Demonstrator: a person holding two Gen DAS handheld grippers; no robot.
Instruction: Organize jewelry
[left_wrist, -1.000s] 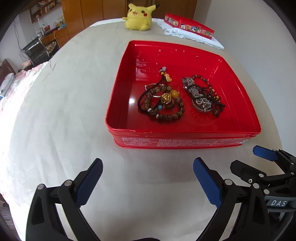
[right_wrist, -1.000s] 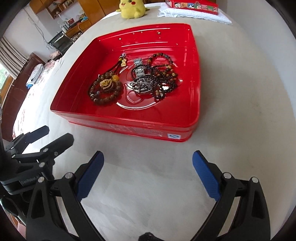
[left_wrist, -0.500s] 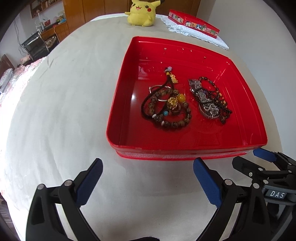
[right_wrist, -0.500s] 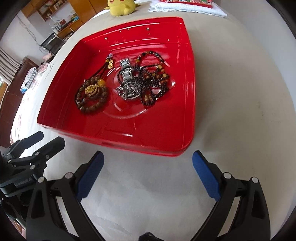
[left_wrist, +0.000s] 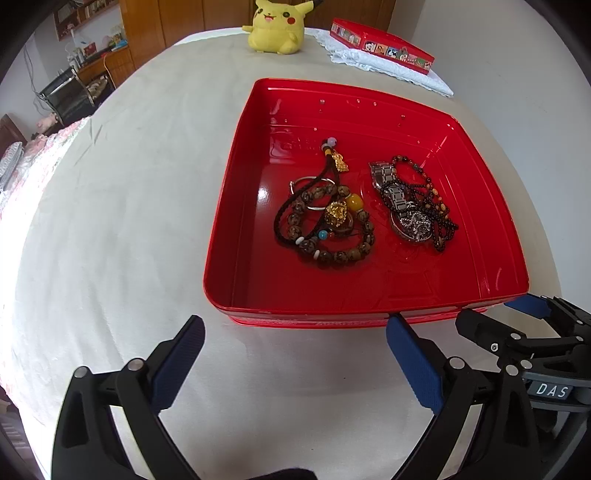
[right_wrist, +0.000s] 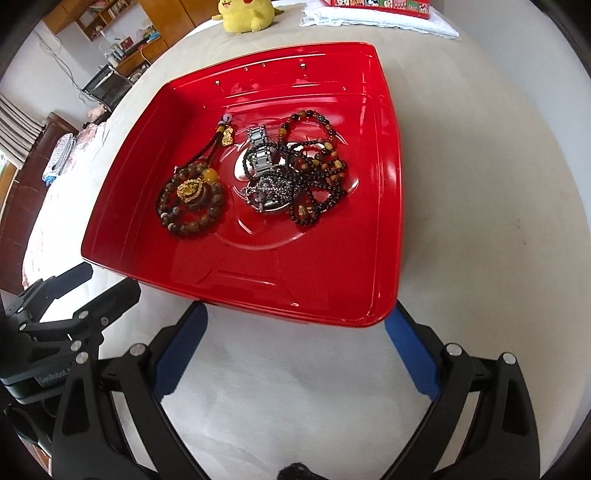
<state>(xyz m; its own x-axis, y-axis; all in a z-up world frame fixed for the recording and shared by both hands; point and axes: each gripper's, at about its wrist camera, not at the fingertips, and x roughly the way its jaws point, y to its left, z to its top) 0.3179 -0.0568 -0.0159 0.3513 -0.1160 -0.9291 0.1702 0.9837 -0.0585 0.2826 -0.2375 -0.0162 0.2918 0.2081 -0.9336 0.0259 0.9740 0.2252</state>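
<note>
Sitting on the pale cloth-covered tabletop (left_wrist: 110, 221) is a shallow red tray (left_wrist: 236, 206), and all the jewelry lies inside it in two heaps. Toward the tray's left side, a brown bead bracelet (left_wrist: 328, 236) is coiled round a gold charm (left_wrist: 335, 214) and an amber bead, with a dark cord running up to a small gold pendant. Just beside it on the right, a steel watch (right_wrist: 264, 173) is tangled up with a string of dark beads (right_wrist: 325, 162); the two heaps are close but apart.

Both tools hover low at the tray's near edge. The left gripper (left_wrist: 293, 354) has its blue-padded fingers (left_wrist: 413, 362) spread wide with nothing between them, the right-hand pad just touching or overlapping the tray's front rim in the left wrist view. The right gripper (right_wrist: 295, 347) is likewise spread and empty, its fingertips tucked under the near rim as its own camera shows it. Each tool shows at the edge of the other's picture, side by side.

At the far end of the tabletop sit a yellow plush toy (left_wrist: 277, 27) and a red decorated box (left_wrist: 380, 44) resting on a white folded cloth (right_wrist: 380, 20).
</note>
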